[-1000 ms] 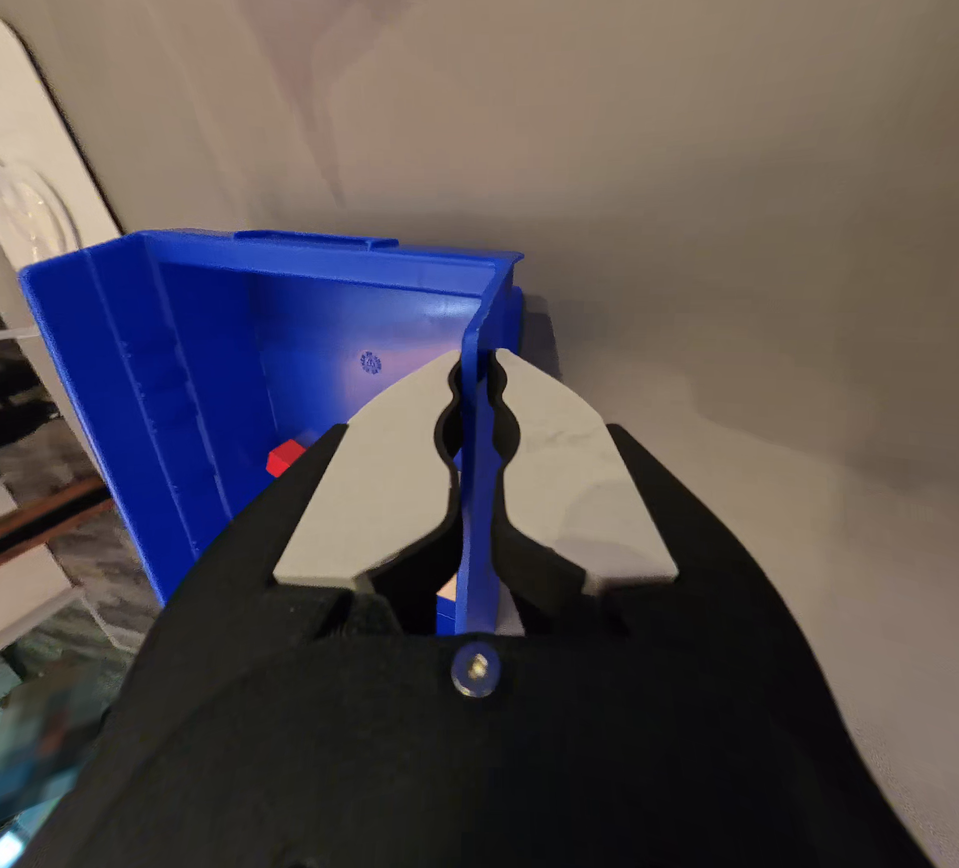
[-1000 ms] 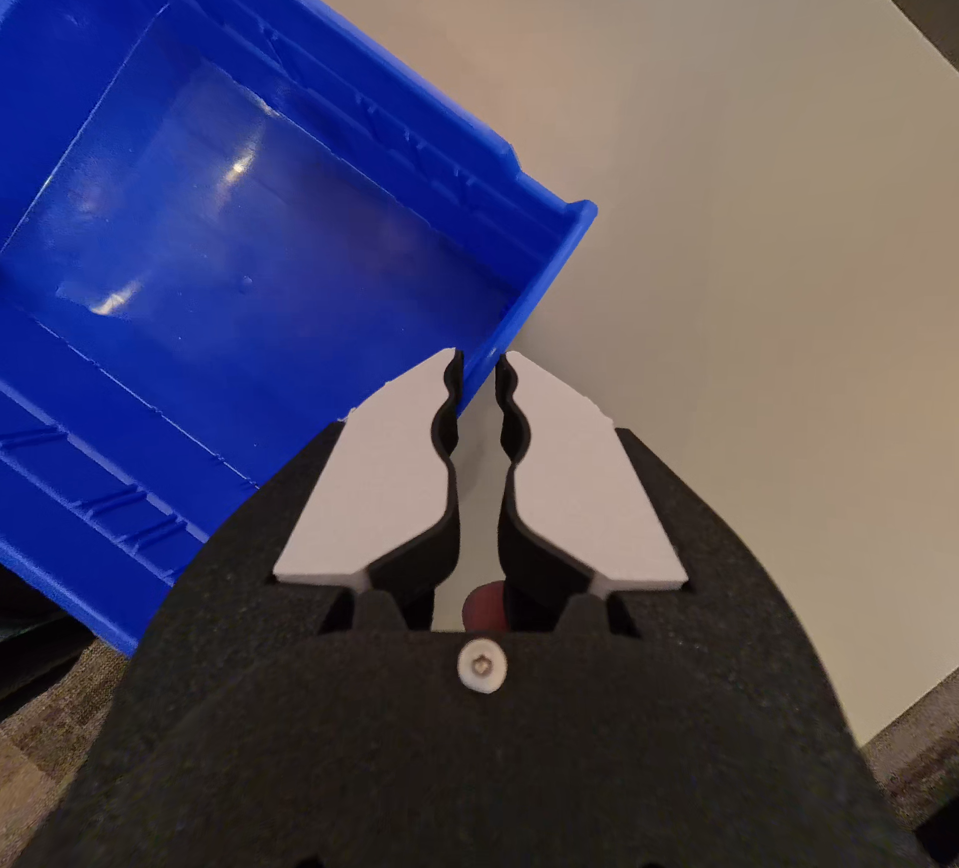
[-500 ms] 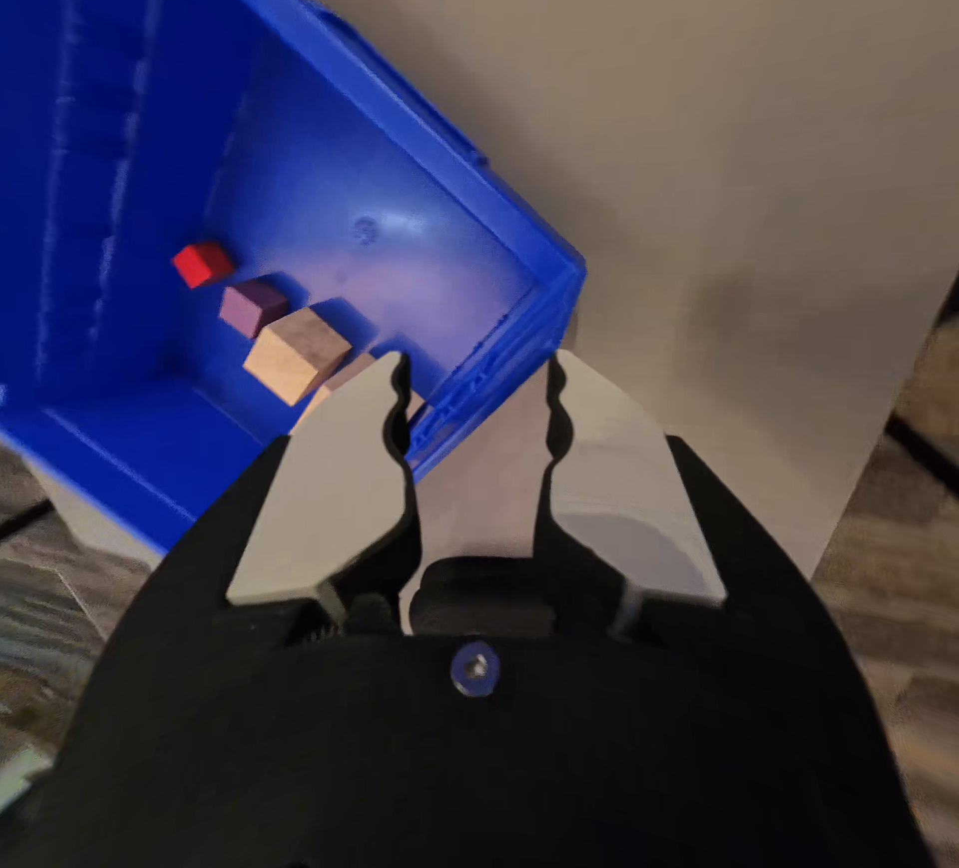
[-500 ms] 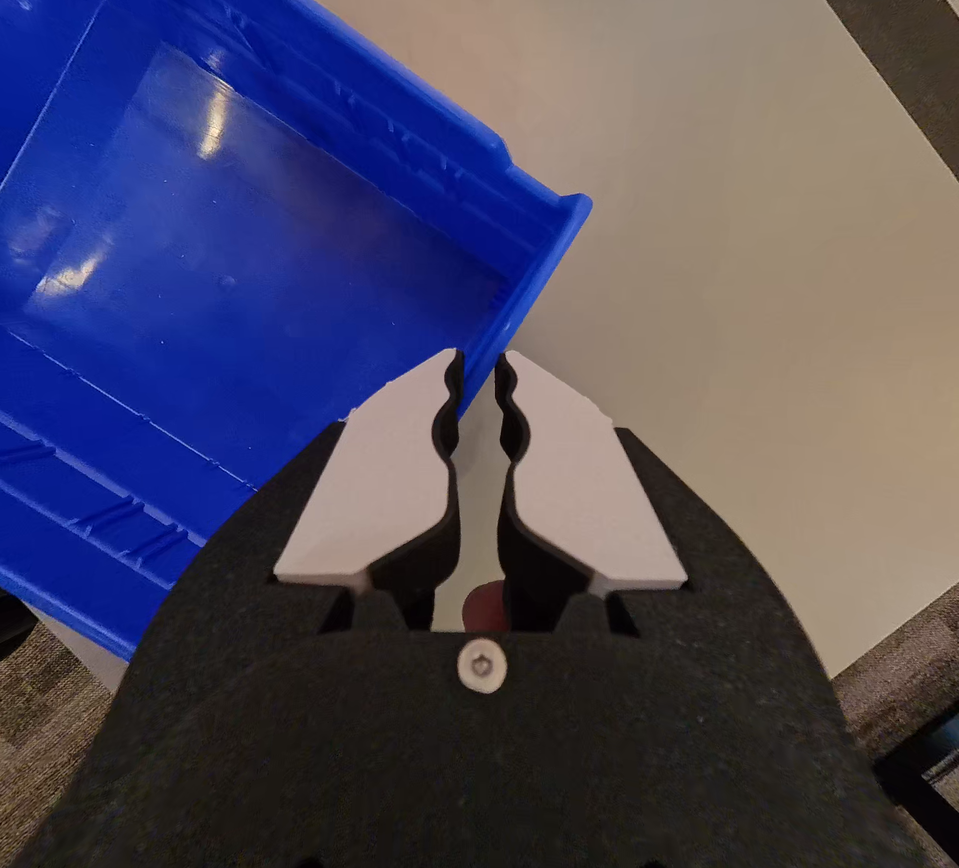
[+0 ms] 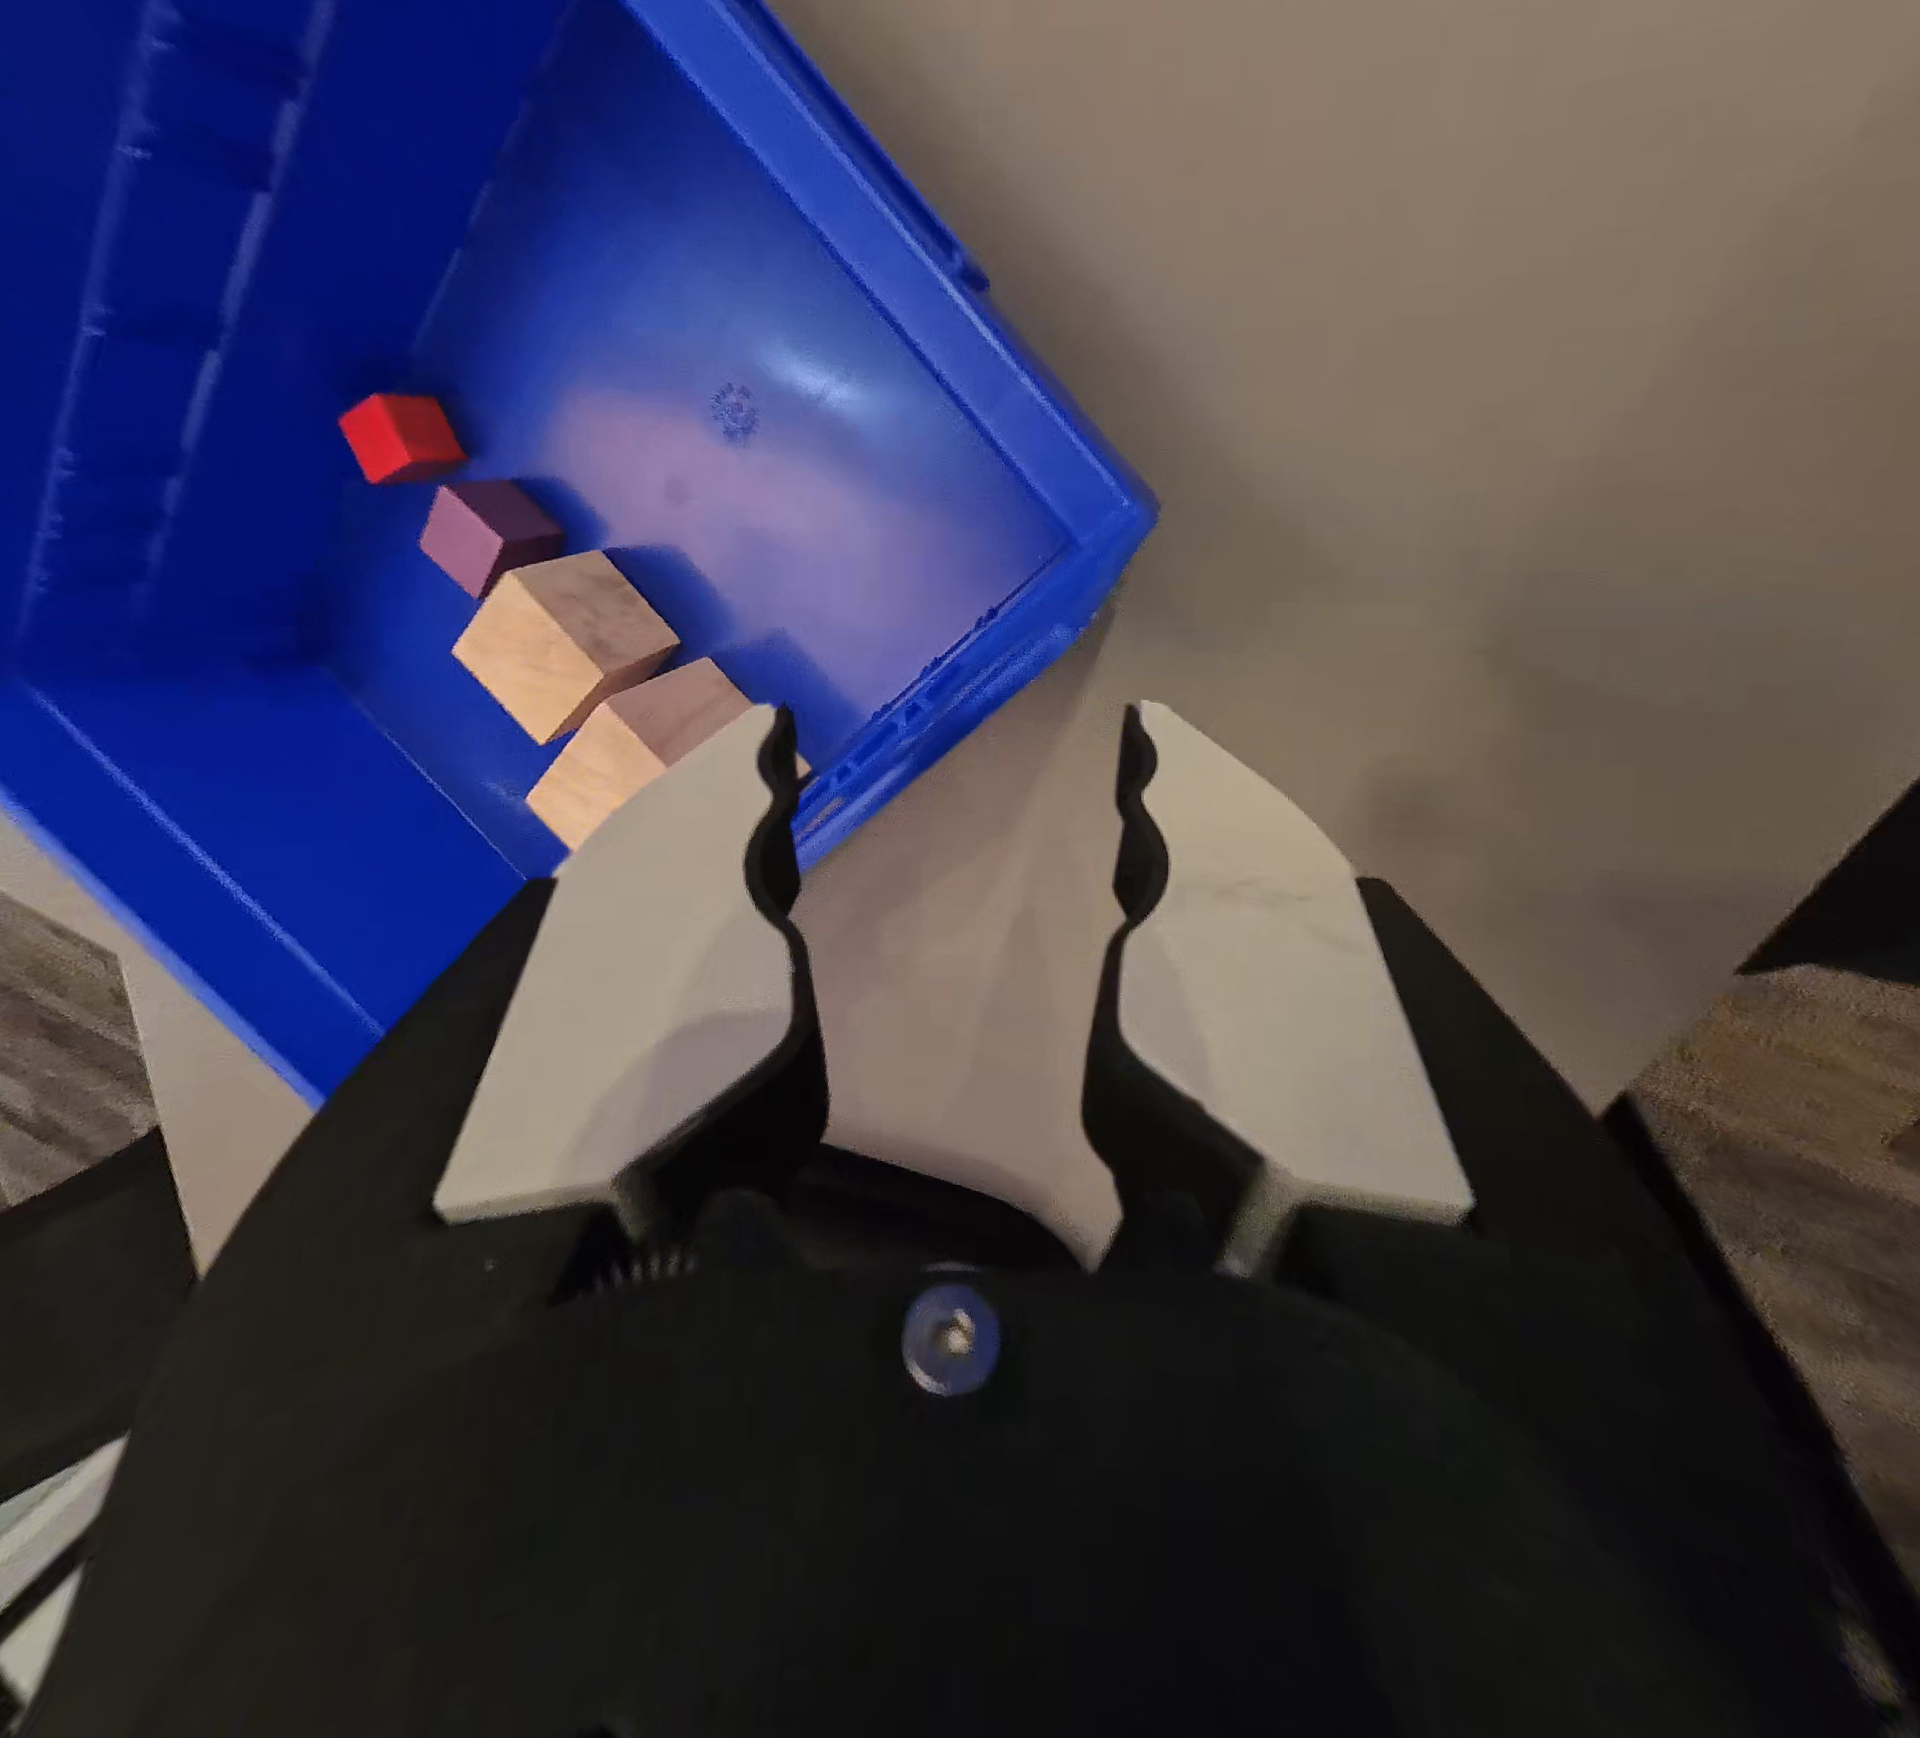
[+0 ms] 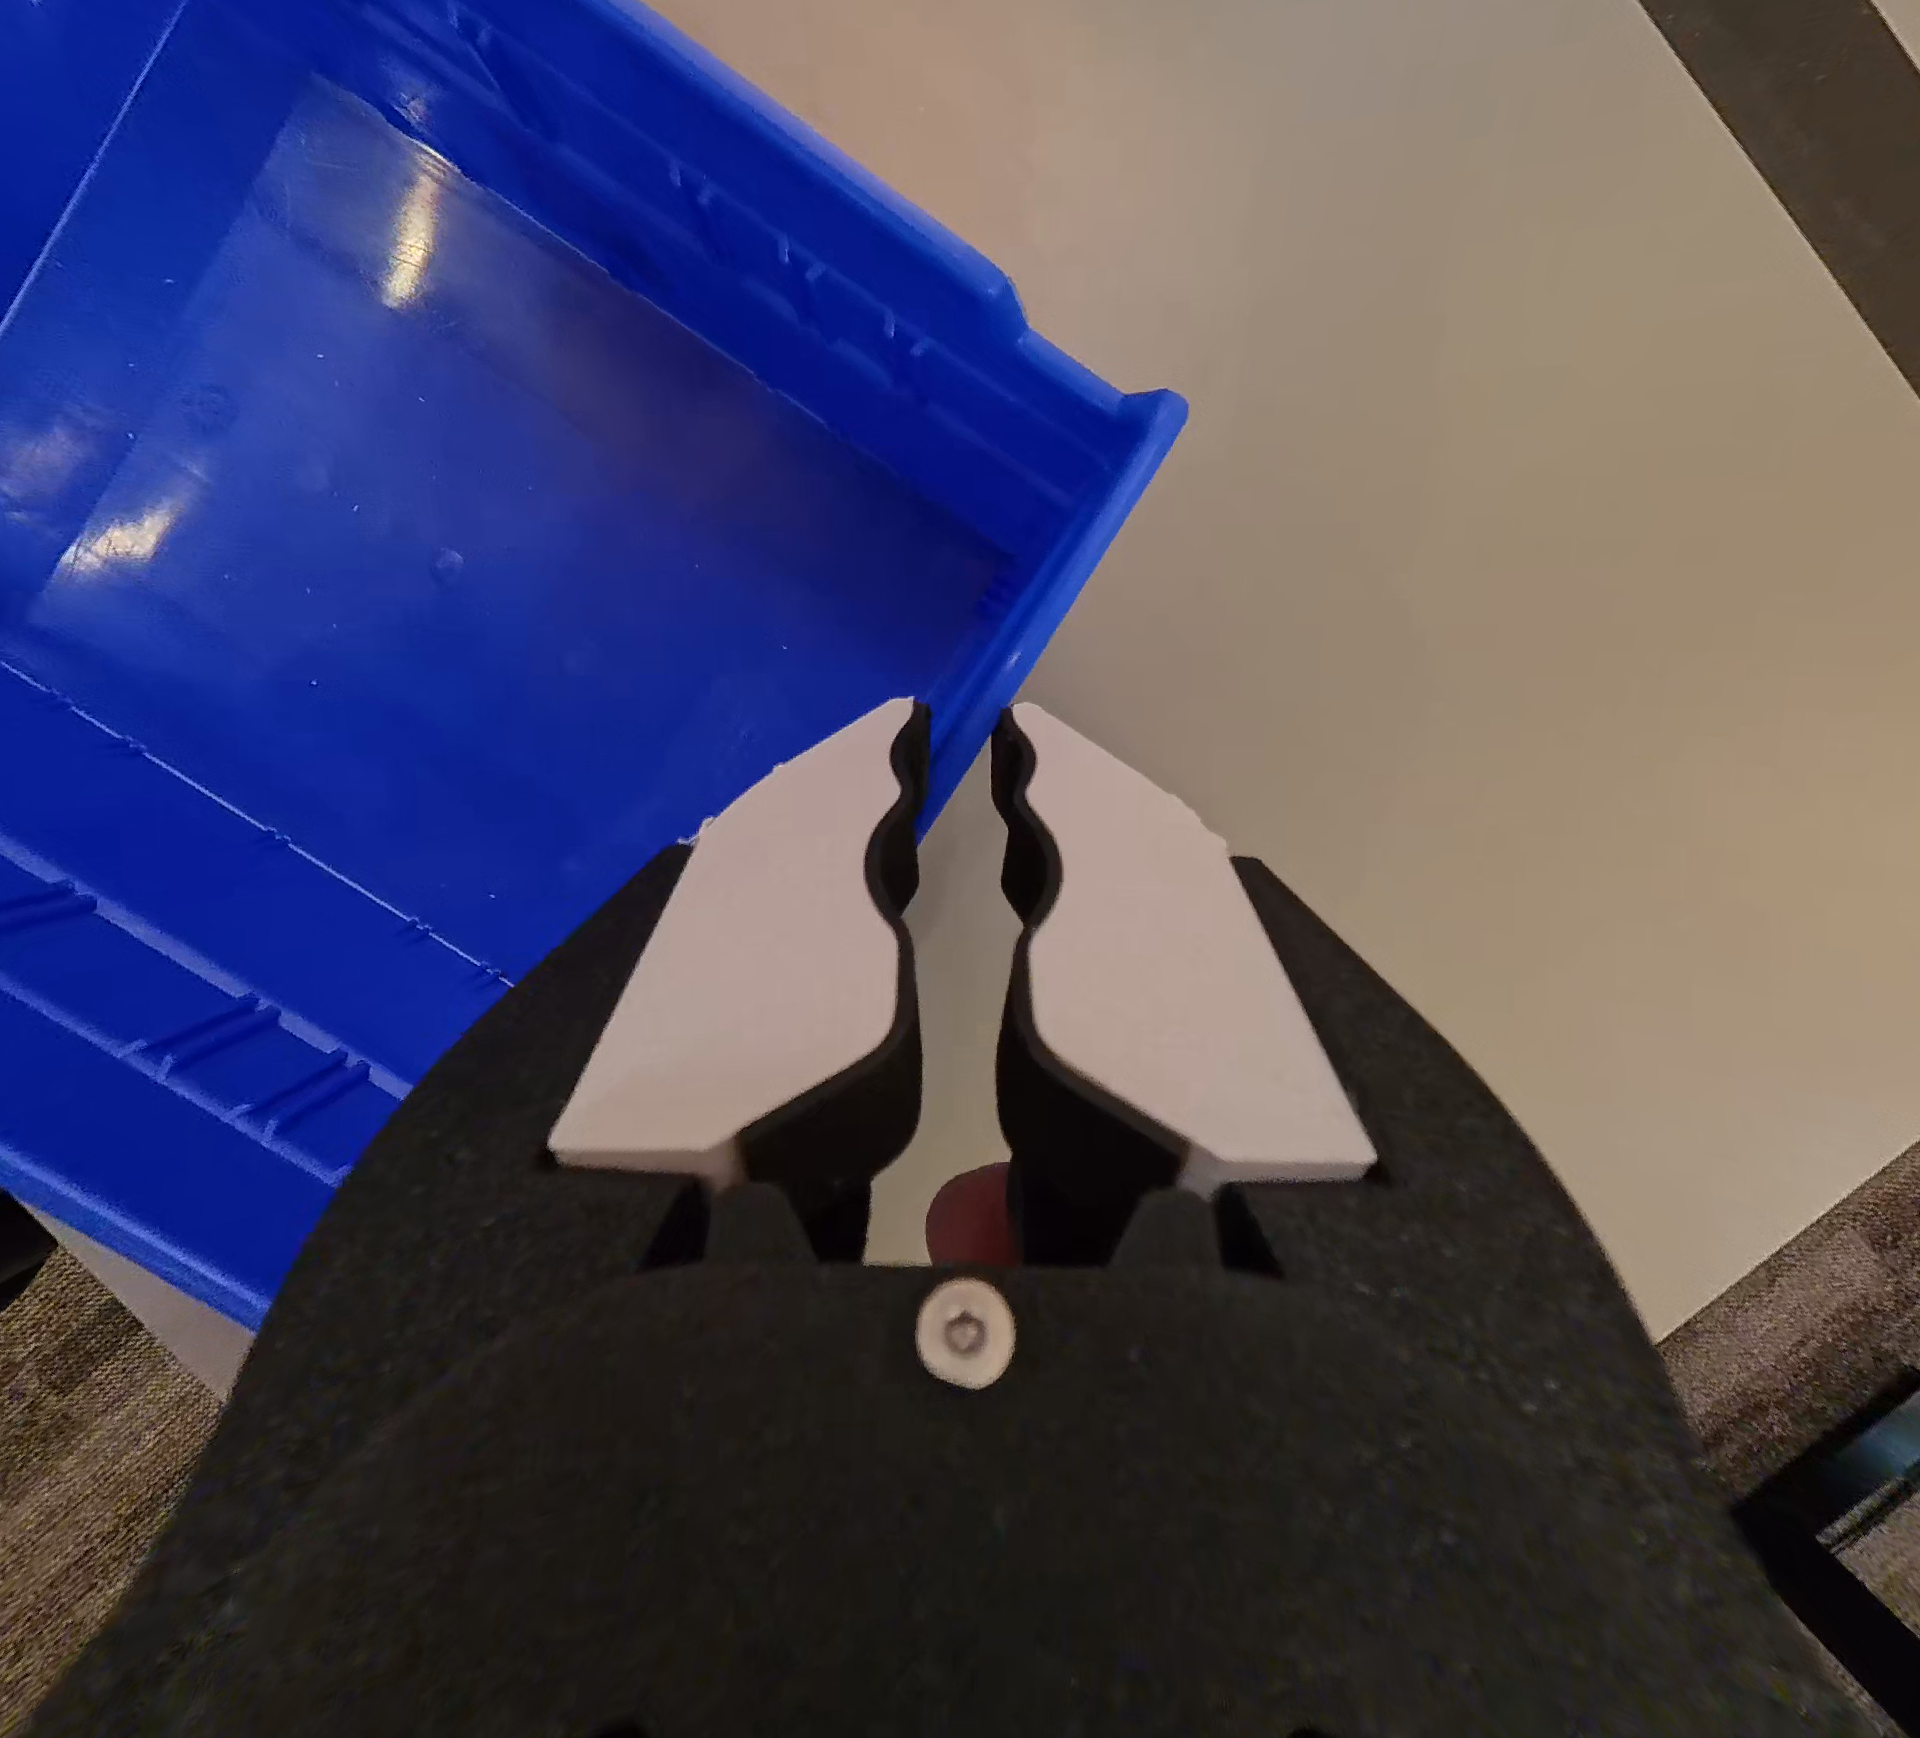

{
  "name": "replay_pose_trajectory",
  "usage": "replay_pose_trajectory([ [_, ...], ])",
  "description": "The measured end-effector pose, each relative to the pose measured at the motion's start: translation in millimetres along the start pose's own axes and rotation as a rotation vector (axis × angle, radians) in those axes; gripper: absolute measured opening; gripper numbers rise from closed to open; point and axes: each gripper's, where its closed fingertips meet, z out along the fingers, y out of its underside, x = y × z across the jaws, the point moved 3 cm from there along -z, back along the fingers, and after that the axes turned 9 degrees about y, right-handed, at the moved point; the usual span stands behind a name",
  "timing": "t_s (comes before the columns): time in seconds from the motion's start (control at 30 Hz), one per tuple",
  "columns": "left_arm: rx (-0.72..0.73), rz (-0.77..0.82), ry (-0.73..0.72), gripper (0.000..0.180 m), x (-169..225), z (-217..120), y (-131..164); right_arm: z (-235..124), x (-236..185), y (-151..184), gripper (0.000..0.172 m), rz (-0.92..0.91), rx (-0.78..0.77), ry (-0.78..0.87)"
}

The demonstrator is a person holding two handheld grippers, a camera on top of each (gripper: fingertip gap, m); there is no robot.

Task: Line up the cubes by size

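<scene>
**Cubes lined up in a blue bin, one claw released, the other near the bin wall**

Cubes sit in a diagonal row on the floor of the bin (image 5: 935,234), along one inner wall. From the left wrist view we see a small red cube (image 5: 400,438) at the far end, then a purple cube (image 5: 488,535), then a larger wooden cube (image 5: 561,644), then another wooden cube (image 5: 634,753) nearest the camera. This last one is partly hidden behind our left finger, so we cannot tell its full size. Each cube sits just beside the next. The bin stands on a beige table (image 5: 1455,338), turned at an angle to both cameras.

Our left gripper (image 5: 951,732) is released, its jaws standing wide apart with only bare table between them. It hangs above the table just outside the bin's near corner.

Our right gripper (image 6: 956,722) has its jaws nearly together, with a narrow gap left. The bin's end wall (image 6: 1081,566) runs toward that gap at the fingertips; we cannot tell whether the pads press on it. From this view the bin floor shows only glare, and the cubes lie out of frame. Grey carpet (image 6: 1818,1325) shows past the table edge.
</scene>
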Motion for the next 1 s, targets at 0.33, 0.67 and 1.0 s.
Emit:
replay_pose_trajectory([
  [0.33, 0.148, -0.169, -0.094, 0.05, -26.7, 25.3, -106.8, -0.2, -0.3, -0.2, 0.011, -0.003, 0.007, -0.001],
  [0.67, -0.215, -0.183, 0.06, 0.038, -47.1, 96.0, -85.1, -0.4, -0.5, 0.0, 0.011, -0.005, 0.021, -0.01],
  [1.0, -0.33, 0.061, 0.055, 0.033, -32.5, 84.2, -30.7, -0.5, -0.4, 0.1, 0.011, -0.009, 0.023, -0.015],
])
